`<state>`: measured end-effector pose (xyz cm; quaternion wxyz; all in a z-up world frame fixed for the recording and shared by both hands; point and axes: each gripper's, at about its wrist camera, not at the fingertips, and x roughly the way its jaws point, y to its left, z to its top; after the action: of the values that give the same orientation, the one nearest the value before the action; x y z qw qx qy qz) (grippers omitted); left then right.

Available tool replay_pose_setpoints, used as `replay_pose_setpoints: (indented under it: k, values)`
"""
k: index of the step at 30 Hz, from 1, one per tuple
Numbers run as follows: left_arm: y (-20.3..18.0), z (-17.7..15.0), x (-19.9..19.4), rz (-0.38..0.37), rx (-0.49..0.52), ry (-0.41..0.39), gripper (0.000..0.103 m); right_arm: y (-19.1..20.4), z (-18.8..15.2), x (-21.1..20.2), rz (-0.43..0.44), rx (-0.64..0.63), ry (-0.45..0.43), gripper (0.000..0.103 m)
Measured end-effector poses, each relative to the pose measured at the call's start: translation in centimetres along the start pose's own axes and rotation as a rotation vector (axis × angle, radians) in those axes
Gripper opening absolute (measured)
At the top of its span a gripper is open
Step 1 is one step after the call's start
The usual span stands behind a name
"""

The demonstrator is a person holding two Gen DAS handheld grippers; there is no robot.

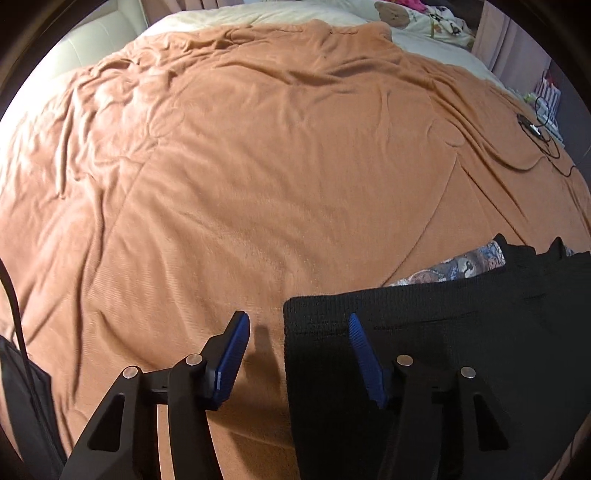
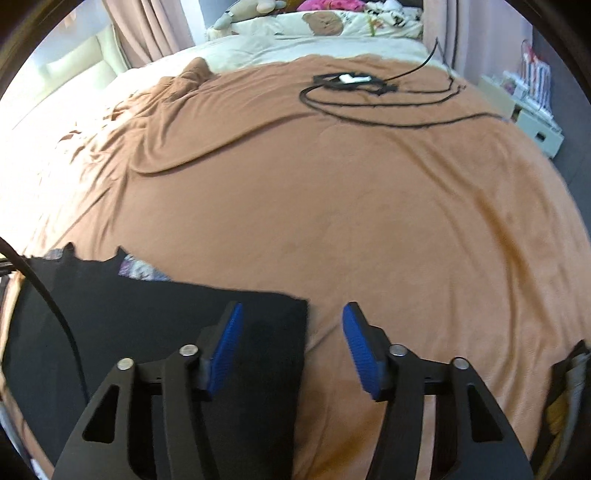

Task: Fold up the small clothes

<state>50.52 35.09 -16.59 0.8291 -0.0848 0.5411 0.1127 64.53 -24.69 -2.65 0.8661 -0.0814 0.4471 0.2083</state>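
Note:
A black knit garment (image 1: pixel 443 339) lies flat on the brown blanket (image 1: pixel 258 166) near the bed's front edge. A patterned cloth (image 1: pixel 454 266) pokes out beyond its far edge. My left gripper (image 1: pixel 299 325) is open and straddles the garment's left edge, one blue pad over the blanket and one over the black cloth. In the right wrist view the same garment (image 2: pixel 155 325) is at lower left. My right gripper (image 2: pixel 293 314) is open and straddles its right edge. Neither gripper holds anything.
A black cable with a small device (image 2: pixel 351 79) lies coiled on the blanket (image 2: pixel 369 203) at the far right. Pillows and soft toys (image 2: pixel 325 22) sit at the bed's head. A white storage unit (image 2: pixel 532 122) stands to the right of the bed.

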Motion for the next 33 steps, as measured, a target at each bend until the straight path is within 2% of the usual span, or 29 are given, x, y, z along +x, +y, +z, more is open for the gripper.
replay_pose_setpoints:
  k: [2, 3, 4, 7, 8, 9, 10, 12, 15, 25, 29, 33]
  values:
    - [-0.1, -0.3, 0.6, 0.013, 0.006, 0.005, 0.057, 0.0, 0.1, 0.6, 0.030, 0.000, 0.014, 0.050]
    - [0.0, -0.3, 1.0, 0.017, 0.011, 0.006, 0.054, 0.0, 0.2, 0.9, 0.036, 0.002, 0.020, 0.048]
    - [0.1, -0.4, 1.4, 0.010, 0.009, 0.011, 0.052, 0.0, 0.2, 1.3, 0.039, 0.003, 0.026, 0.041]
    - [0.9, -0.5, 1.9, -0.036, -0.031, 0.007, 0.040, 0.1, 0.3, 2.3, 0.055, -0.003, 0.046, 0.030]
    - [1.0, -0.6, 1.8, -0.049, -0.035, 0.004, 0.031, 0.1, 0.3, 2.5, 0.060, -0.006, 0.043, 0.027]
    - [1.0, -0.6, 1.7, -0.063, -0.037, 0.001, 0.020, 0.2, 0.4, 2.5, 0.068, -0.008, 0.038, 0.020]
    - [1.0, -0.7, 1.5, -0.071, -0.039, -0.001, 0.016, 0.3, 0.6, 2.4, 0.073, -0.009, 0.034, 0.013]
    - [0.9, -0.9, 1.1, -0.063, -0.036, -0.013, 0.009, 0.1, 0.7, 2.2, 0.080, -0.007, 0.022, 0.006]
    - [1.0, -0.9, 0.0, -0.061, -0.042, -0.044, 0.007, -0.1, 0.6, 1.2, 0.074, -0.006, 0.000, 0.003]
    - [1.2, 0.8, -5.8, -0.046, -0.069, -0.209, 0.007, 1.2, 1.0, -4.3, 0.012, -0.012, -0.153, 0.002]
    - [1.0, 2.2, -5.1, -0.023, -0.058, -0.205, 0.007, 1.6, 1.2, -4.1, -0.029, -0.025, -0.154, 0.002]
    - [0.5, 2.9, -2.3, 0.023, -0.034, -0.163, 0.007, 2.0, 2.0, -1.6, -0.073, -0.026, -0.120, 0.002]
